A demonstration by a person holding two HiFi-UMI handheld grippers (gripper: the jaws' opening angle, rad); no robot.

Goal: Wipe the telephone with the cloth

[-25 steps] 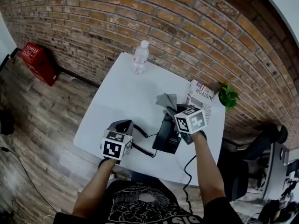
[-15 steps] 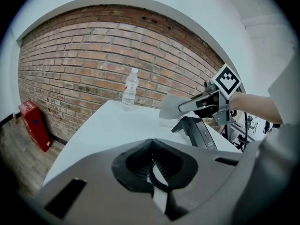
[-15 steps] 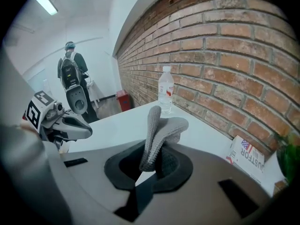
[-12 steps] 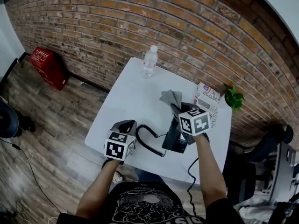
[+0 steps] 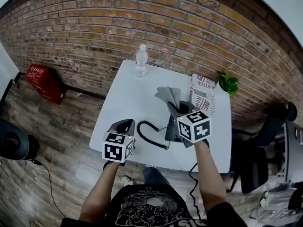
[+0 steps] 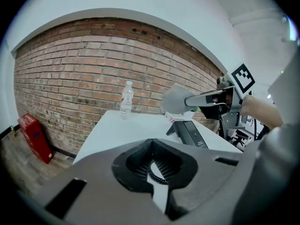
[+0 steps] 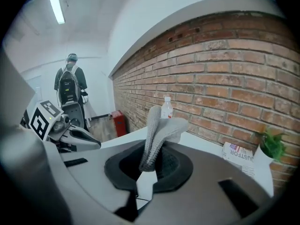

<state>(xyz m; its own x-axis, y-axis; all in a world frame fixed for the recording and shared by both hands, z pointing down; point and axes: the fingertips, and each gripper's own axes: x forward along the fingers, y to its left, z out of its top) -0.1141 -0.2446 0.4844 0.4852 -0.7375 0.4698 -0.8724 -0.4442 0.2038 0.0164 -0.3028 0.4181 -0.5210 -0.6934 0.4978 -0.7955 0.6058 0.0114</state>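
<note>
The left tongs sit low at the near left of the worktop, all but closed. The coiled cord lies in the thin slit between them and looks pinched. I judge this grip draws the cord away to the left, so it does not trail across the surface to be wiped.

The phone stands right of centre on the worktop, just ahead of the right tongs. It is a black desk set, its body tipped up at a slope, with a pale label on the side that shows.

The right tongs are clamped on the cloth, a grey knitted piece that stands up from the grip and flops over at the top. In the left gripper view it hangs above the phone's far end, apart from it, probably poised for a pass.
</note>
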